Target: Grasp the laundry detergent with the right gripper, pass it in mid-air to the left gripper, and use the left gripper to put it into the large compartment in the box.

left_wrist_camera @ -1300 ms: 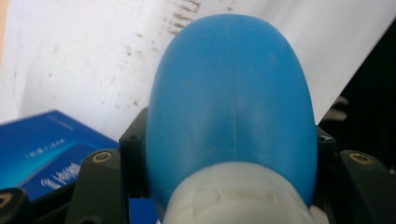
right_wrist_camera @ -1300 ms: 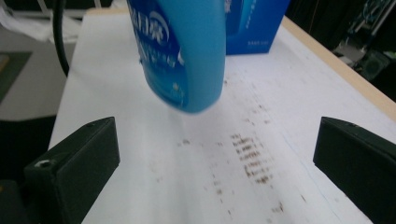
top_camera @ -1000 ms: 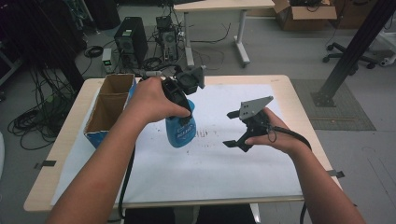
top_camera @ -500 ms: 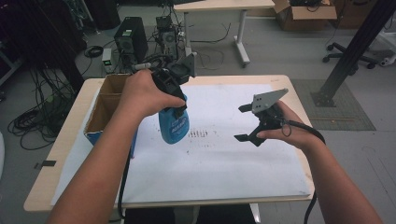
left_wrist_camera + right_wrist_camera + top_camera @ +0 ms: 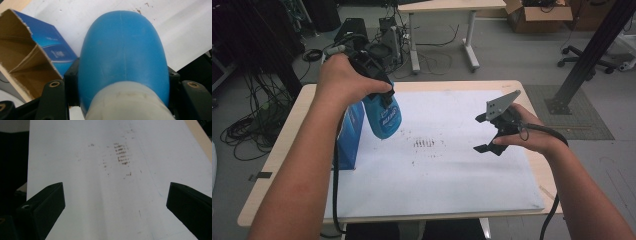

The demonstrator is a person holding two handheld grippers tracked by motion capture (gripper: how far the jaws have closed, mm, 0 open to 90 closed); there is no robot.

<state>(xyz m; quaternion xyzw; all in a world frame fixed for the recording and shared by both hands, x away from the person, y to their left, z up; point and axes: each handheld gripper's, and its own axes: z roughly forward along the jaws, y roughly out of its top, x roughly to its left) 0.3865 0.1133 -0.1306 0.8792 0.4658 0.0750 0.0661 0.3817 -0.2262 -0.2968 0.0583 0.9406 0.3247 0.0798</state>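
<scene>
A workshop floor strewn with cables and office desks lay behind a wooden table that ran across the middle of the high view, most of its top covered by a white sheet. At centre frame the sheet bore a patch of brown stains, also visible at upper centre of the right gripper view. A blue cardboard box, open-topped with card dividers, stood at the sheet's left edge and filled the left side of the left gripper view.

The left gripper, at upper left of the high view, had its jaws clamped on the neck of a blue spray bottle, which hung in the air just right of the box and left of the stains, its body swelling up the centre of the left gripper view. The right gripper, at right of centre, hovered above the sheet with its jaws spread wide and nothing between them.

Judging by the scene, the bottle had been picked up and carried toward the stains, but the marks looked untouched; spraying and any wiping appeared still to come.
</scene>
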